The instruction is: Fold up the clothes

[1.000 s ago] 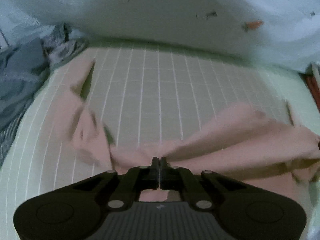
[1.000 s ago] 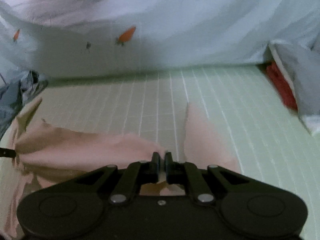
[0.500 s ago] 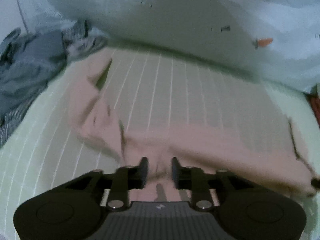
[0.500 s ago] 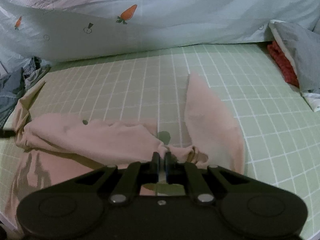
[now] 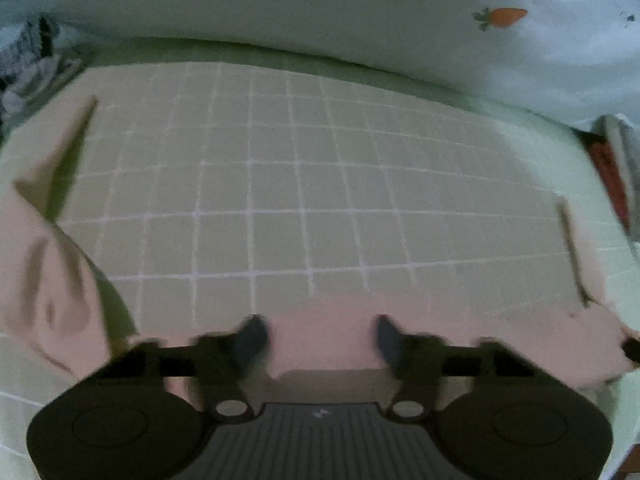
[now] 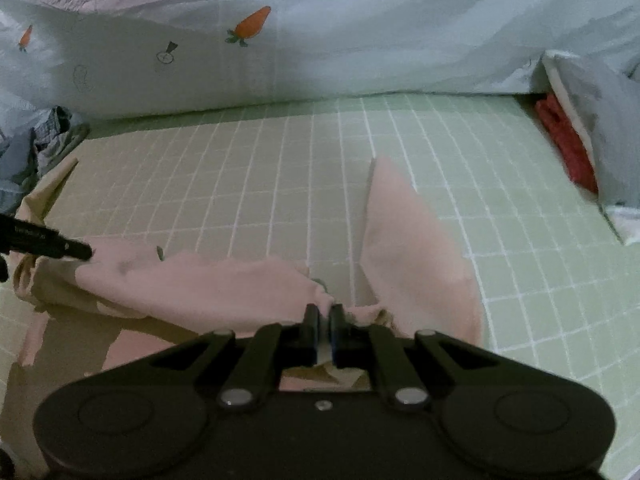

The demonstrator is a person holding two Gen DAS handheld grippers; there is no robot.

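A pale pink garment (image 6: 208, 284) lies on a green grid-lined sheet (image 6: 460, 168); it also shows in the left wrist view (image 5: 328, 332). My left gripper (image 5: 318, 336) is open wide, with the pink cloth lying between and under its jaws. My right gripper (image 6: 324, 318) is shut on a bunched fold of the pink garment. One flap (image 6: 404, 232) lies to the right of it, and another (image 5: 48, 272) lies at the left. A tip of the left gripper (image 6: 60, 246) shows at the left of the right wrist view, touching the cloth.
A white cover printed with carrots (image 6: 256, 24) rises behind the sheet. Grey clothes (image 6: 36, 148) are heaped at the far left. A red item (image 6: 568, 148) and grey-white fabric (image 6: 600, 112) lie at the right edge.
My left gripper let go of the pink cloth and opened wide. The cloth dropped flat on the sheet. My right gripper stayed shut on its fold.
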